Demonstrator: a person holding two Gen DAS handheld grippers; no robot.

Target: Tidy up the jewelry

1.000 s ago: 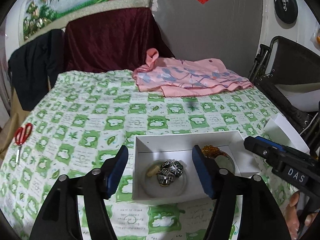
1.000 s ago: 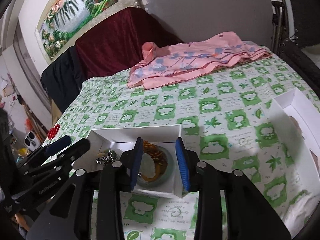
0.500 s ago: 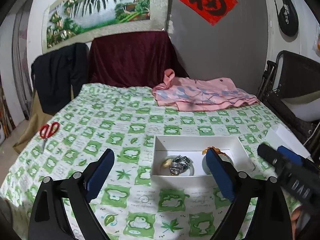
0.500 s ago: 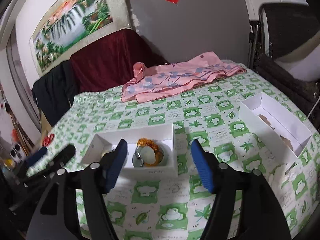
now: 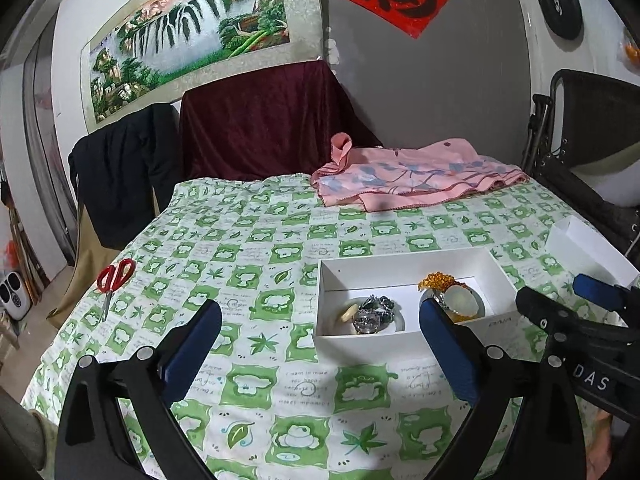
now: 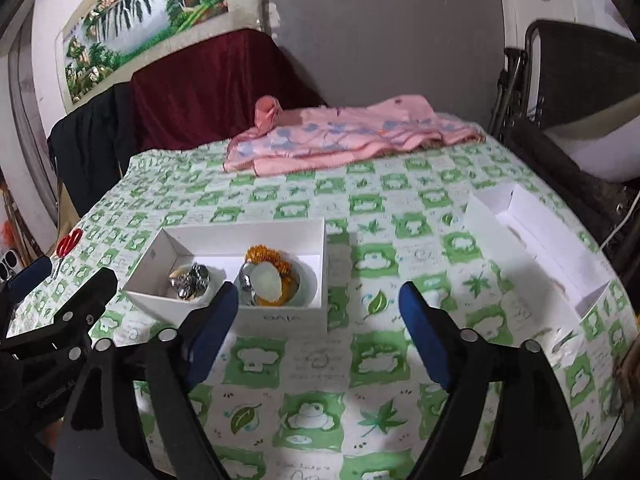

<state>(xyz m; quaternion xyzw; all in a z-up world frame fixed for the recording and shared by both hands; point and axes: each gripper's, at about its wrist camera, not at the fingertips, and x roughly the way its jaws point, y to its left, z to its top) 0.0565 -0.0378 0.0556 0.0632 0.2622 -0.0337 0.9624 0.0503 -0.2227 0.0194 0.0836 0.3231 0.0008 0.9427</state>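
Note:
A white open box sits on the green-patterned tablecloth. In it lie a silver jewelry cluster with a pale ring on the left and an orange beaded bracelet with a pale green pendant in a dish on the right. My left gripper is open and empty, held back above the cloth in front of the box. My right gripper is open and empty, just right of the box's front. Each gripper shows at the edge of the other's view.
A second white box or lid lies at the right table edge. Red scissors lie at the left. A pink cloth lies at the far side. A dark chair stands at the right.
Both grippers have pulled back and up from the box and opened wide. The jewelry stays in the box.

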